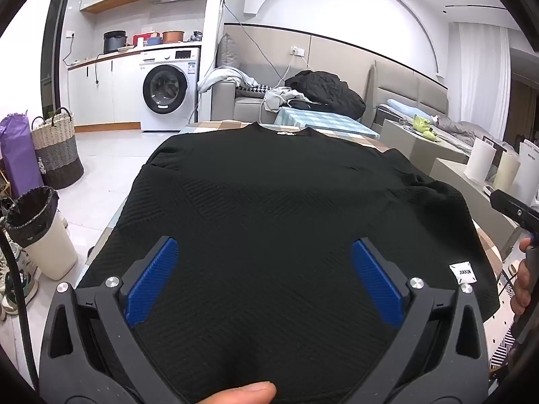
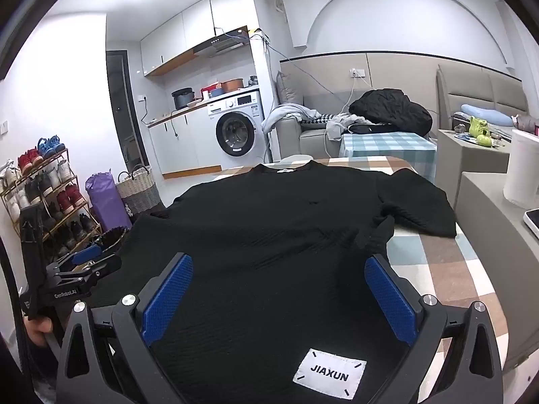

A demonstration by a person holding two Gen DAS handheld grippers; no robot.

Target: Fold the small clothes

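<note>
One left gripper (image 1: 264,282), over the near-left part of the garment, its two blue fingers (image 1: 153,281) spread wide, holding nothing. One black knit top (image 2: 269,235), spread flat across the checked counter (image 2: 448,262), collar at the far edge, hem at the near edge; one sleeve lies out toward the right edge. One white "JIAXUN" label (image 2: 329,377) near the hem. One right gripper (image 2: 278,298), fingers likewise wide apart, empty.
</note>
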